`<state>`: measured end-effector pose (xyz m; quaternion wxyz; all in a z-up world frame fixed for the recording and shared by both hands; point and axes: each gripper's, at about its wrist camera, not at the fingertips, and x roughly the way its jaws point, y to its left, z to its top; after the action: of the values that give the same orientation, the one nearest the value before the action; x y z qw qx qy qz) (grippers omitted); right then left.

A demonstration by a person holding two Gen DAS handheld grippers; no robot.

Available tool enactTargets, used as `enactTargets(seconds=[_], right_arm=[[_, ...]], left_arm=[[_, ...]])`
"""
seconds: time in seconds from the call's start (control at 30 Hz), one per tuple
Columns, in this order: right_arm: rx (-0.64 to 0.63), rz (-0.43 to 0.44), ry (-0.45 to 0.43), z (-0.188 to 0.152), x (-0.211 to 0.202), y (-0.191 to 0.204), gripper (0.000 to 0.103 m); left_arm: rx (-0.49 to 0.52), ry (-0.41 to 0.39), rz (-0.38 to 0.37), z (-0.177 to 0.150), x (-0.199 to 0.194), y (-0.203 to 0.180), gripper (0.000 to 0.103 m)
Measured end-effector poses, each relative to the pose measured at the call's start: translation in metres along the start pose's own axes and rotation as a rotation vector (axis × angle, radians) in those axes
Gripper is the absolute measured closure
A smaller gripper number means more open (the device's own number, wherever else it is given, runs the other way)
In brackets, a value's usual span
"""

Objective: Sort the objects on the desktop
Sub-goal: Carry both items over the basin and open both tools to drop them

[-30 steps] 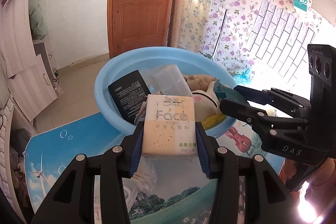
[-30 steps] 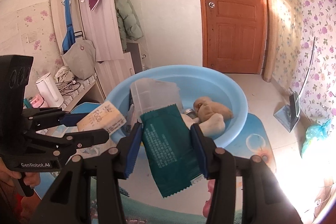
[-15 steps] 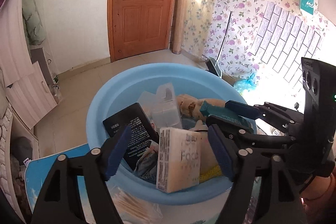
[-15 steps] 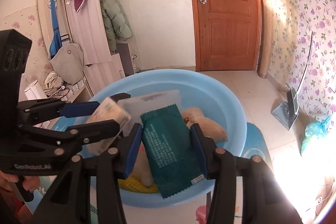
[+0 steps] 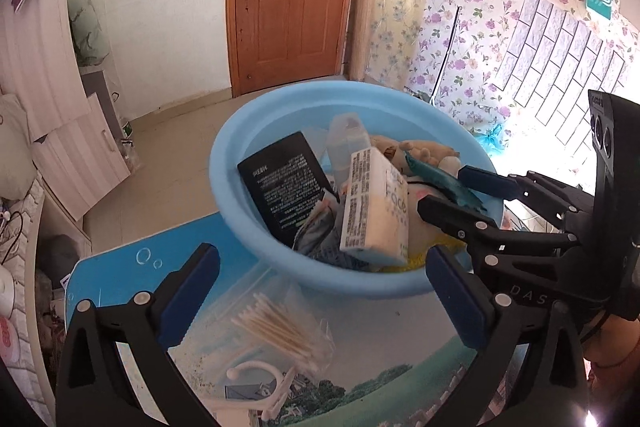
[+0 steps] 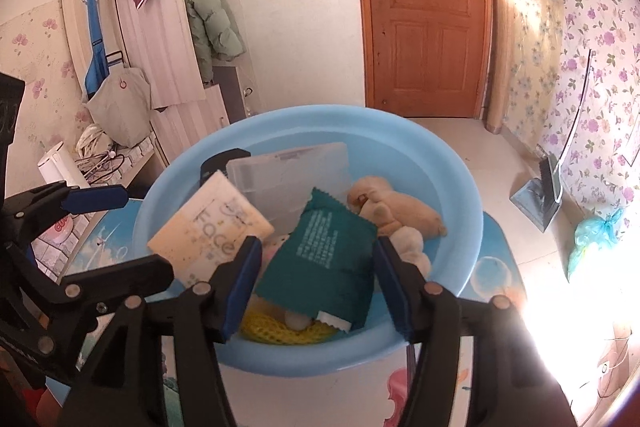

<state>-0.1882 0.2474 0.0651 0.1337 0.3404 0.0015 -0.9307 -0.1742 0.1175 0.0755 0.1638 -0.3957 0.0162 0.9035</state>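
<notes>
Basin first: the round light-blue plastic basin (image 5: pixel 280 267) sits on the table with the printed landscape top (image 5: pixel 384 359), and it is packed. We see the cream tissue pack printed "Face" (image 5: pixel 376 211) leaning on its edge inside, tilted against the black booklet with white text (image 5: pixel 282 187), a clear plastic box (image 6: pixel 292 179) behind them. Our left gripper (image 5: pixel 320 291) hangs just short of the basin's near rim, fingers spread wide, nothing between them. Under it on the table lies a clear bag of cotton swabs (image 5: pixel 280 331) beside a white plastic hook (image 5: pixel 252 383).

On the right side, our right gripper (image 6: pixel 316 283) is over the basin with its fingers parted. The dark-green foil sachet with white print (image 6: pixel 324 251) lies between them, resting on a yellow mesh (image 6: pixel 280 331) and against a beige plush toy (image 6: pixel 396 207). We cannot tell whether the pads touch its edges.
</notes>
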Motion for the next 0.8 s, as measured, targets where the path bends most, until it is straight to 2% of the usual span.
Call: enactTargets(seconds=[0.3,0.47,0.53,0.8], right_arm=[[-0.009,-0.037,0.001,-0.006,-0.013,0.019,0.043],[-0.017,-0.048,-0.007,-0.011,-0.021,0.030,0.042],[-0.024,-0.042,-0.016,-0.014,-0.024,0.034,0.038],[-0.023,-0.037,-0.034,-0.019,-0.033,0.041,0.036]], left_arm=[[-0.062,0.099,0.006,-0.044,-0.013,0.017,0.000],[-0.122,0.113,0.043,-0.069,-0.023,0.041,0.000],[-0.142,0.126,0.053,-0.081,-0.023,0.048,0.000],[-0.192,0.135,0.064,-0.108,-0.032,0.062,0.000]])
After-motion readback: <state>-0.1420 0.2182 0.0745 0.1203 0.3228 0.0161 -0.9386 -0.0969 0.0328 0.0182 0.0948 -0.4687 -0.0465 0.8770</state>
